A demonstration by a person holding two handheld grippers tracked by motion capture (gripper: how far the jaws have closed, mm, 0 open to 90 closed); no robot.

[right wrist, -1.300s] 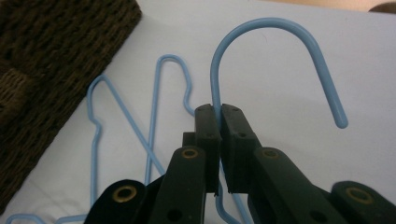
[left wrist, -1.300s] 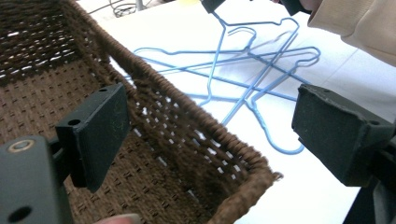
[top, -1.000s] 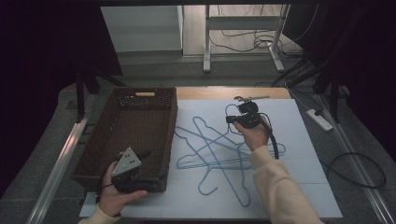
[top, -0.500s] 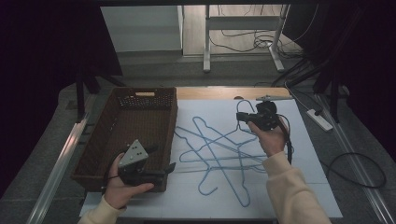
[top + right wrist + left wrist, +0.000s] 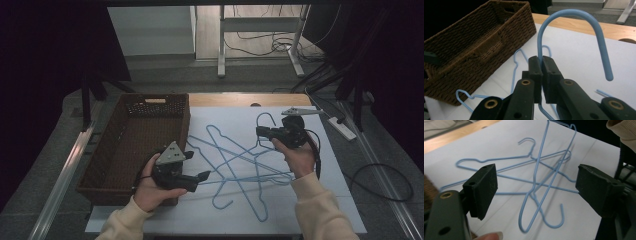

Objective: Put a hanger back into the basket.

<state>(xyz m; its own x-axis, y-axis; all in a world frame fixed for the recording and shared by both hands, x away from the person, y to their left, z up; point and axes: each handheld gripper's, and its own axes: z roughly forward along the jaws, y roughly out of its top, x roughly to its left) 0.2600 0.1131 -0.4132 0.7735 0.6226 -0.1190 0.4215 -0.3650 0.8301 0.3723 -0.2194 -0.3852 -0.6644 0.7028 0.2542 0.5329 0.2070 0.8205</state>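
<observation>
Our right claw (image 5: 541, 75) pinches a blue wire hanger (image 5: 571, 30) by its hook neck; light, springy, tangle-prone. Left claw (image 5: 536, 187), spread wide, has been closing on nothing.

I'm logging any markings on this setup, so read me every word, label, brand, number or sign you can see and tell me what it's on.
None: no readable text in any view.
The blue wire hangers, the brown woven basket, the white table cover and both grippers, left and right, carry no visible writing.
The pale patch on the basket's far rim is too small to tell if it is a label.
</observation>
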